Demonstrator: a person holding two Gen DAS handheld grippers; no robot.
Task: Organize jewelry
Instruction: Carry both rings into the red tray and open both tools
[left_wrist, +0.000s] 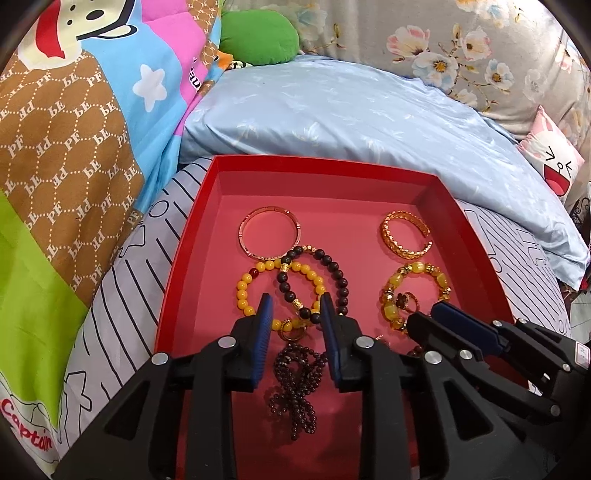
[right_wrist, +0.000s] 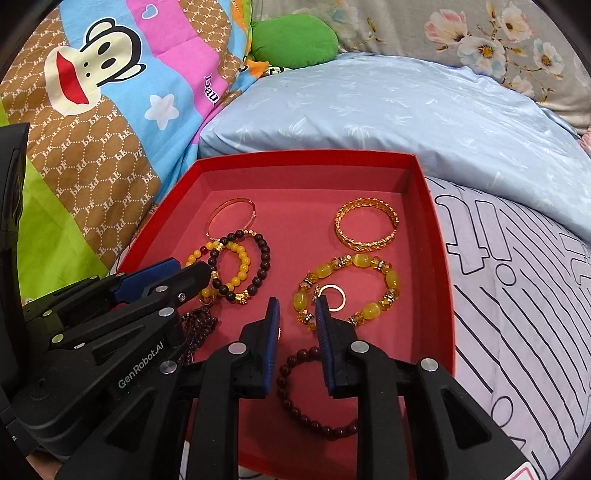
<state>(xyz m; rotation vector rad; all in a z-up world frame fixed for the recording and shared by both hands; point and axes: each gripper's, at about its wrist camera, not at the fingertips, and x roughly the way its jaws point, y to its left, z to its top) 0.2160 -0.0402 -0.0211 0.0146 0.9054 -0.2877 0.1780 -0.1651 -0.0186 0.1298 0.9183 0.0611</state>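
Observation:
A red box (left_wrist: 325, 162) (right_wrist: 306, 157) lies on the bed and holds jewelry. At its back lie a rose-gold bangle (left_wrist: 269, 232) (right_wrist: 231, 218) and a gold bangle (left_wrist: 406, 234) (right_wrist: 366, 225). My left gripper (left_wrist: 295, 306) (right_wrist: 192, 271) hovers open over the overlapping yellow bead bracelet (left_wrist: 243, 288) and dark bead bracelet (left_wrist: 332, 266), with a dark bead necklace (left_wrist: 295, 384) under it. My right gripper (right_wrist: 297, 308) (left_wrist: 430, 314) stands open beside the amber bracelet (right_wrist: 347, 291). Its right fingertip is at a small gold ring (right_wrist: 334, 295). A dark red bracelet (right_wrist: 295, 402) lies below it.
A light blue pillow (left_wrist: 332, 110) lies behind the box, a cartoon quilt (left_wrist: 74, 129) to the left, a green plush (left_wrist: 258, 33) at the back. The box sits on a striped sheet (right_wrist: 517, 295). A small pink cushion (left_wrist: 554, 162) is at the right.

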